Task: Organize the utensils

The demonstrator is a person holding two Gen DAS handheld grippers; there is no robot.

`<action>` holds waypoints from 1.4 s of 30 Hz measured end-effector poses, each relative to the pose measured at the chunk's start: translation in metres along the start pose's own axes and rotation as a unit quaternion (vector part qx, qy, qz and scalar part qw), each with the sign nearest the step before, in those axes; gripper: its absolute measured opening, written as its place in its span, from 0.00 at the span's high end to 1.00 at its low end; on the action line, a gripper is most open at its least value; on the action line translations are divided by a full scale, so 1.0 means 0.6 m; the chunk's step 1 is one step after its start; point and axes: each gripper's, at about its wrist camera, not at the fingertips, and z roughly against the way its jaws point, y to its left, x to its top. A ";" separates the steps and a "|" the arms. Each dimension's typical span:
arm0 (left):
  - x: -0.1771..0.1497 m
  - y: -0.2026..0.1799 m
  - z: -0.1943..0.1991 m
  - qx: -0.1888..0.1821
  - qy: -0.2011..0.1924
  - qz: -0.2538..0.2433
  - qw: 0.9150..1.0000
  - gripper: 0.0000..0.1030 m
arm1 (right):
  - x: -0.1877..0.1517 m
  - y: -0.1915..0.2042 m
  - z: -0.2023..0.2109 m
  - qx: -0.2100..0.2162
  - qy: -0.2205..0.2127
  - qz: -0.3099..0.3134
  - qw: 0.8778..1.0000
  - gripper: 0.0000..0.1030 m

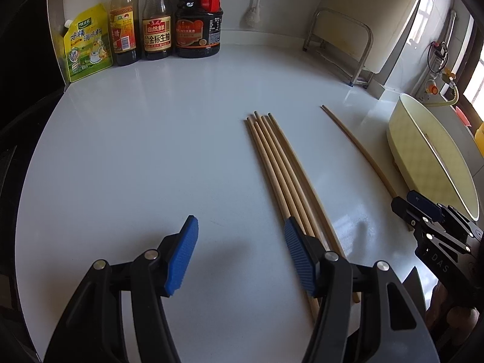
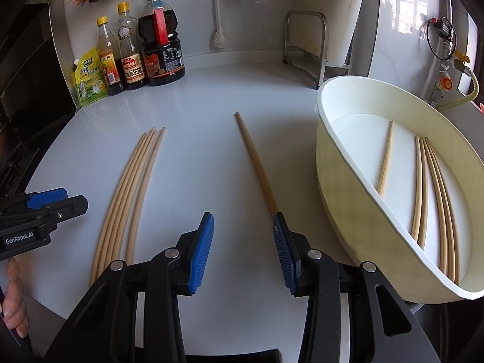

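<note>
The left gripper (image 1: pixel 240 260) hovers low over the white table (image 1: pixel 136 151) with its jaws spread wide and nothing between them; its right pad overlaps the near ends of a bundle of chopsticks (image 1: pixel 284 175) lying side by side on the table. The right gripper (image 2: pixel 243 251) also has its jaws wide apart and empty, with its right pad over the near end of a single chopstick (image 2: pixel 257 163) that lies apart from the bundle, between it and the cream tub (image 2: pixel 338 187). The tub stands just beside the right gripper and already contains several chopsticks (image 2: pixel 435 187). Along the back wall stand sauce bottles (image 1: pixel 157 21) and a yellow seasoning pouch (image 1: pixel 86 45), with a metal rack (image 1: pixel 341 42) in the far corner.
</note>
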 end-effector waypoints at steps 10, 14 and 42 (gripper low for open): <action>-0.005 -0.004 -0.020 -0.003 0.012 0.003 1.000 0.43 | 0.006 -0.017 -0.034 -0.027 0.024 -0.015 0.999 0.62; -0.004 -0.001 -0.025 -0.001 0.015 0.006 1.000 0.43 | 0.004 -0.019 -0.041 -0.028 0.030 -0.014 0.999 0.62; 0.014 -0.015 -0.042 0.022 0.009 0.008 1.000 0.36 | -0.020 0.003 -0.004 0.028 0.024 -0.013 0.999 0.75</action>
